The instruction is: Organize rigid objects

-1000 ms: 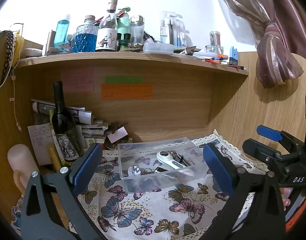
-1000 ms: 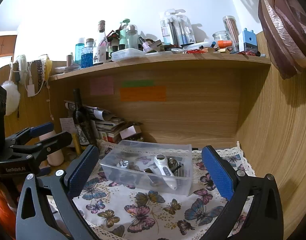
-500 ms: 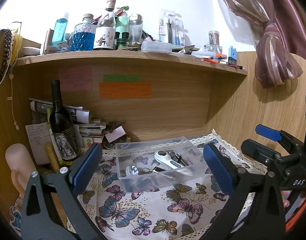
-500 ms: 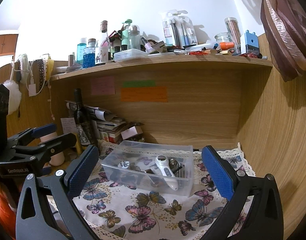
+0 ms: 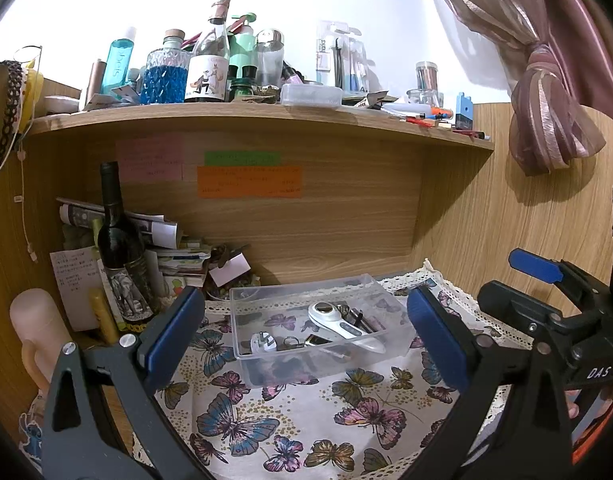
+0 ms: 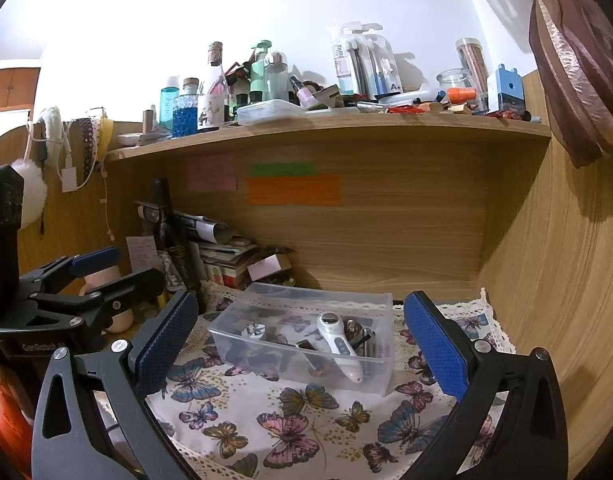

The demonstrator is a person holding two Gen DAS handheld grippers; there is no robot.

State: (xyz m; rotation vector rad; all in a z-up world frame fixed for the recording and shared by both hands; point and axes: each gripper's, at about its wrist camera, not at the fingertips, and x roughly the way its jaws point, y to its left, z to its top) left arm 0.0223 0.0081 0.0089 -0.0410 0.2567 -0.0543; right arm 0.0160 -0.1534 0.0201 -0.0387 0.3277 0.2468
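Observation:
A clear plastic bin (image 5: 246, 300) (image 6: 370, 378) stands on the butterfly cloth (image 5: 290, 412) (image 6: 298, 412). It holds a white handheld device (image 5: 342, 326) (image 6: 340, 346), a white plug (image 5: 263, 343) (image 6: 252, 330) and several small dark metal items. My left gripper (image 5: 306, 340) is open and empty, held back in front of the bin; it also shows at the left of the right wrist view (image 6: 106, 272). My right gripper (image 6: 302, 340) is open and empty, also short of the bin; it shows at the right of the left wrist view (image 5: 538, 280).
A dark wine bottle (image 5: 120, 248) (image 6: 168, 236), stacked papers (image 5: 174, 260) and a pink cylinder (image 5: 38, 332) crowd the back left corner. The wooden shelf (image 5: 266, 120) (image 6: 326, 128) above carries bottles and clutter. A wood wall (image 6: 554, 280) and curtain (image 5: 546, 112) close the right side.
Both grippers have drifted slightly back and up; the bin sits a little lower and smaller in both views. Nothing was taken hold of or let go.

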